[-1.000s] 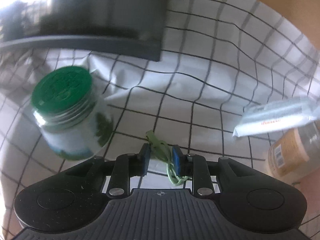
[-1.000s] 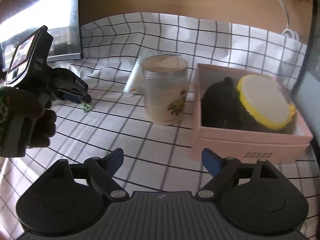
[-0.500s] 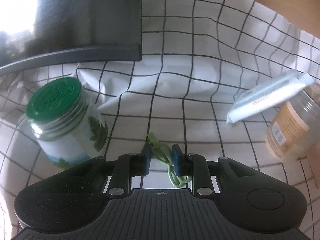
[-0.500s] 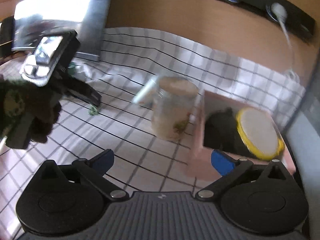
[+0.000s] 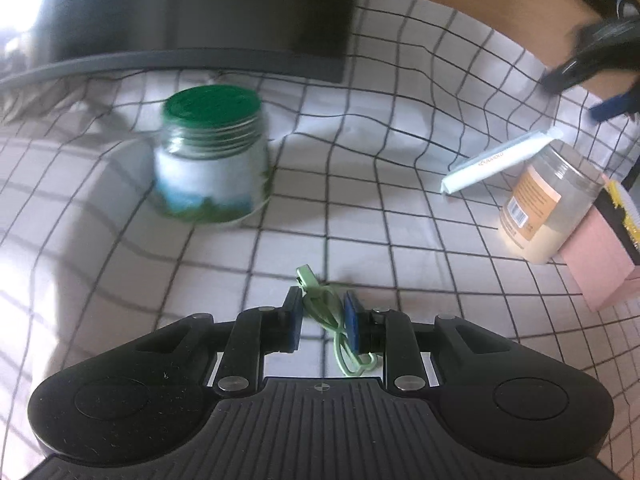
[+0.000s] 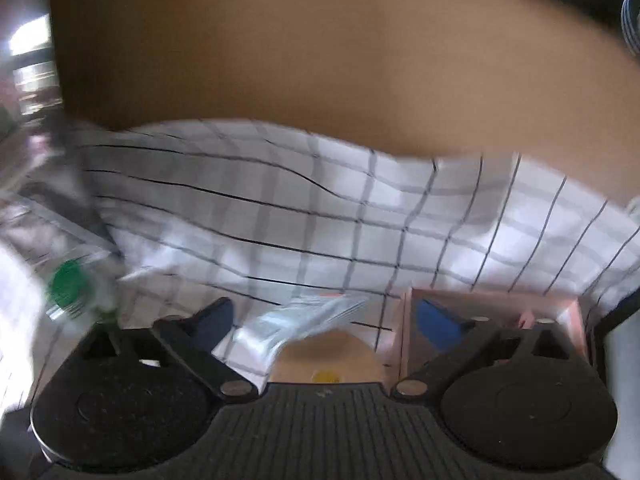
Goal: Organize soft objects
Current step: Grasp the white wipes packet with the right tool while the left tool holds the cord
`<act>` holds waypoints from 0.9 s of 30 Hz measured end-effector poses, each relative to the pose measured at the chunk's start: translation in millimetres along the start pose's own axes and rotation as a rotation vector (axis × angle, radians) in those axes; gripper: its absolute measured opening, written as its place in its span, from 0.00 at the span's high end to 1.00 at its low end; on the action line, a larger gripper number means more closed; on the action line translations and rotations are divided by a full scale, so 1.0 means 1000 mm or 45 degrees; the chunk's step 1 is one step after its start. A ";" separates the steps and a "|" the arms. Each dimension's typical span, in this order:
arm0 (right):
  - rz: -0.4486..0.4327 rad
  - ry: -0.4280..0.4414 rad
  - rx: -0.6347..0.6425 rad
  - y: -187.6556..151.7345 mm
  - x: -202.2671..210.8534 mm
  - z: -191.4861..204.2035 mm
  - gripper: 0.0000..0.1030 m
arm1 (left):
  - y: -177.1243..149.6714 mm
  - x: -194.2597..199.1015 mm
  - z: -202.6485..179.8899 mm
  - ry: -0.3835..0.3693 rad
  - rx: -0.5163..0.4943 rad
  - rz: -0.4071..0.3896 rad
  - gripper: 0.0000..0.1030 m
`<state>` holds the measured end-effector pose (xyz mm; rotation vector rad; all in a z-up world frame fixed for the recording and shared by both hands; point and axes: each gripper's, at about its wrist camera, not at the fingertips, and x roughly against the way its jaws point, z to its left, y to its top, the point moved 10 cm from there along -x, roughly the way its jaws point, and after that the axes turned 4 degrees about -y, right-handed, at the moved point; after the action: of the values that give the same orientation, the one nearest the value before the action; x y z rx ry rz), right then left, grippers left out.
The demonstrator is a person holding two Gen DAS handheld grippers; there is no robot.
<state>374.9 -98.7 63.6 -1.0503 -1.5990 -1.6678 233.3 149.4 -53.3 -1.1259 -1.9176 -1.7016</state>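
Observation:
My left gripper [image 5: 322,314] is shut on a light green cord with a small clip [image 5: 320,300], held above the checked cloth [image 5: 360,220]. My right gripper [image 6: 324,320] is open and empty, raised above the beige jar [image 6: 328,360] and the white packet [image 6: 296,320] leaning on it. It also shows blurred at the upper right of the left wrist view [image 5: 600,76]. The pink box [image 5: 604,256] holds a yellow-rimmed round object [image 5: 624,208]; its far wall shows in the right wrist view [image 6: 496,304].
A green-lidded glass jar [image 5: 212,160] stands on the cloth at the left, also in the right wrist view [image 6: 72,288]. A dark flat device [image 5: 192,20] lies at the back. A brown wall [image 6: 320,60] rises behind the table.
My right gripper has risen and moved forward over the beige jar and packet, its view blurred. My left gripper has pulled back and turned with the green cord in it.

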 end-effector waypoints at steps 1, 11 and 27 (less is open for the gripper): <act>0.038 -0.060 -0.034 0.002 -0.016 -0.003 0.27 | -0.001 0.004 0.005 -0.002 0.016 -0.004 0.75; 0.133 0.077 -0.030 -0.003 -0.032 0.049 0.74 | -0.007 0.020 0.036 -0.022 0.138 -0.023 0.75; 0.241 0.273 0.188 -0.048 -0.026 0.124 0.10 | -0.002 0.016 0.026 -0.071 0.123 -0.041 0.75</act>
<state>365.1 25.5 11.9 -0.8864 -1.4141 -1.4594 228.4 179.6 -49.3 -1.1230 -2.0384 -1.5914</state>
